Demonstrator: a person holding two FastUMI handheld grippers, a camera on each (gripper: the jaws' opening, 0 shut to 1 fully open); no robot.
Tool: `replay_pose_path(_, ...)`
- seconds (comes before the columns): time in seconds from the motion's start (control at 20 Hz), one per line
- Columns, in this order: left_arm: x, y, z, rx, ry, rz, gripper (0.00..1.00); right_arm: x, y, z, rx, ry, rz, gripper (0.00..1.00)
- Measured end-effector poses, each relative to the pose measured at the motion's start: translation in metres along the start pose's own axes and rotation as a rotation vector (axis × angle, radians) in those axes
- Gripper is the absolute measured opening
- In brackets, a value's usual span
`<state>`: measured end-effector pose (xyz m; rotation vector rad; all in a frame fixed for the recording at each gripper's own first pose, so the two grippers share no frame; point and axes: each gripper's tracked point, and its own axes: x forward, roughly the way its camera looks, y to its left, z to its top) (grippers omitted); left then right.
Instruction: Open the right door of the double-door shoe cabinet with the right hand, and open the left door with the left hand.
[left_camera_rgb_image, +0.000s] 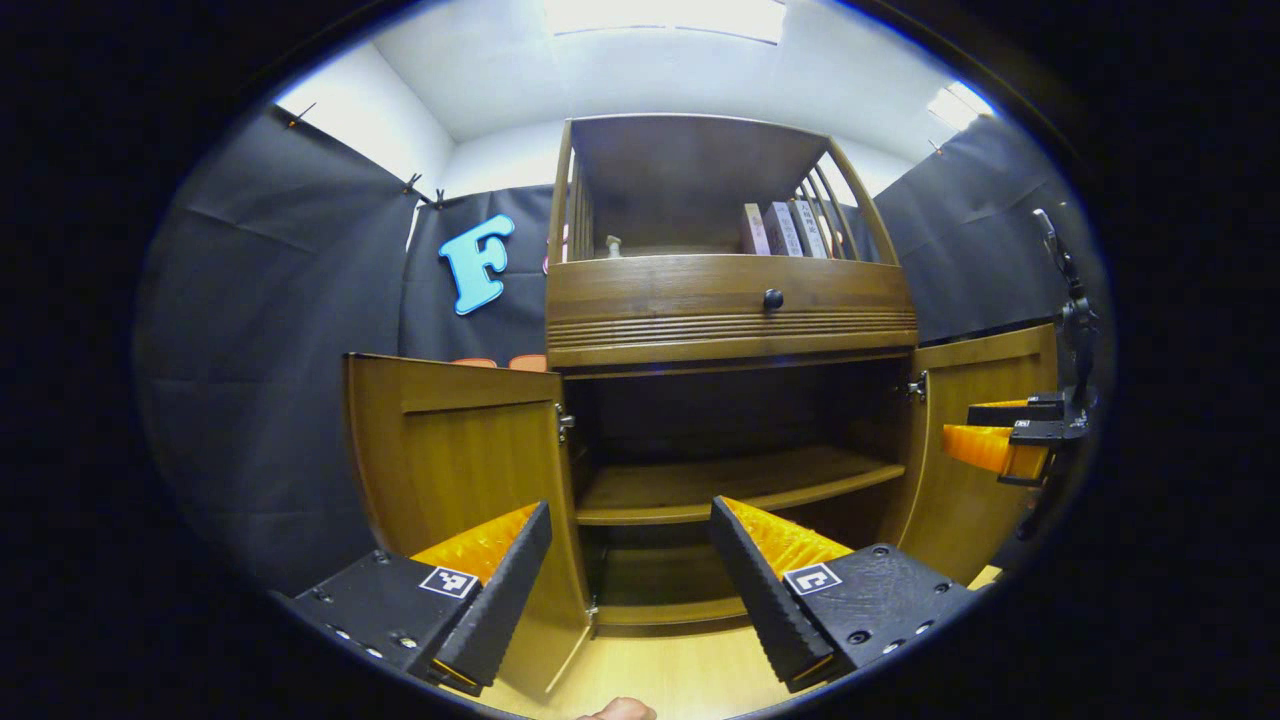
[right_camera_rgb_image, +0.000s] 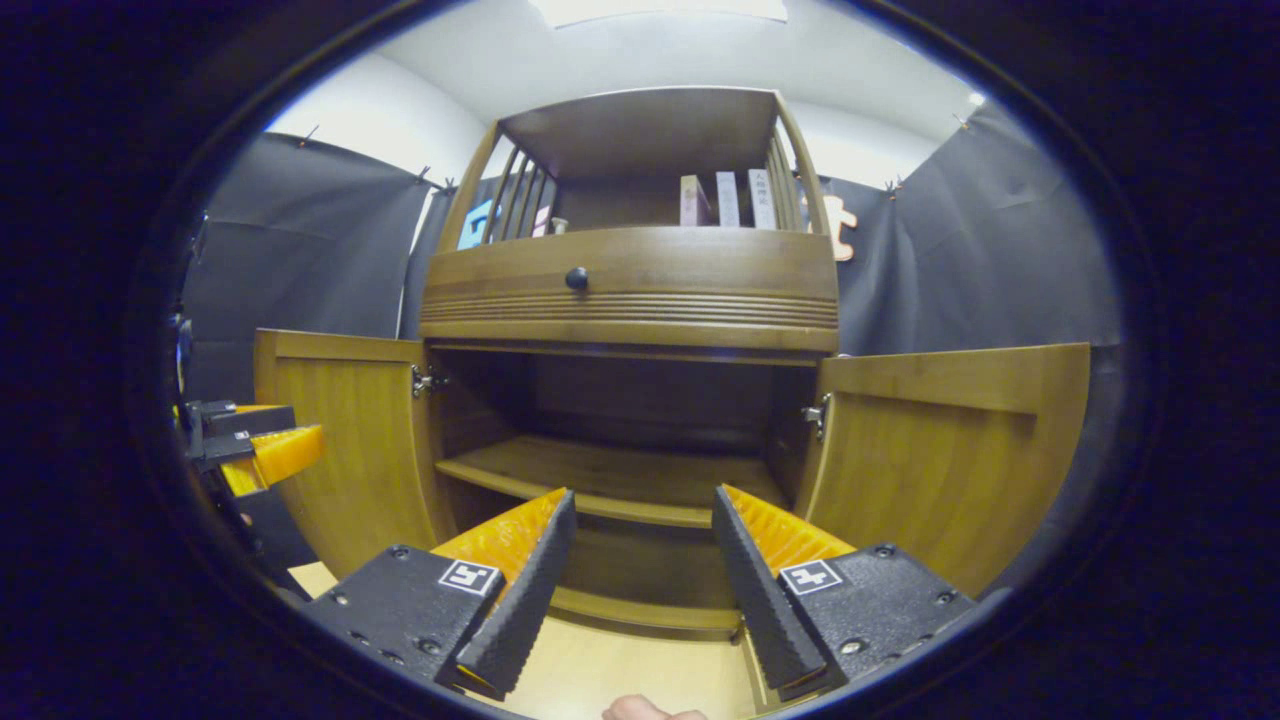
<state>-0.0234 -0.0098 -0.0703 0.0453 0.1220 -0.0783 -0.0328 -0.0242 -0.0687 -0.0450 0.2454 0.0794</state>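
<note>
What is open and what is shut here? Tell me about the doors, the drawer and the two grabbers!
left door: swung open
right door: swung open
drawer: pushed shut
lower shelf: bare
top shelf: holds a few books at its right
left gripper: open, holding nothing
right gripper: open, holding nothing

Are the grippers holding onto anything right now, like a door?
No, nothing is held. The left gripper and the right gripper are both open with empty space between their fingers. The left door and right door stand open, untouched.
</note>
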Motion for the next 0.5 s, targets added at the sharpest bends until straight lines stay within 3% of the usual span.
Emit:
replay_pose_path(0.25, 0.01, -0.015, 0.014, -0.015, -0.022, 0.028, 1.0, -0.007, -0.016, 0.008, 0.018, -0.022, -0.036, 0.95)
replay_pose_path(0.3, 0.012, -0.02, 0.016, -0.014, -0.03, 0.029, 0.96, -0.007, -0.018, 0.007, 0.023, -0.025, -0.04, 0.95)
replay_pose_path(0.4, 0.016, -0.032, 0.014, -0.002, -0.025, 0.014, 1.0, -0.006, -0.018, 0.005, 0.037, -0.023, -0.04, 0.94)
replay_pose_path(0.5, 0.019, -0.038, 0.014, 0.002, -0.019, 0.005, 0.96, -0.005, -0.018, 0.002, 0.046, -0.018, -0.036, 0.94)
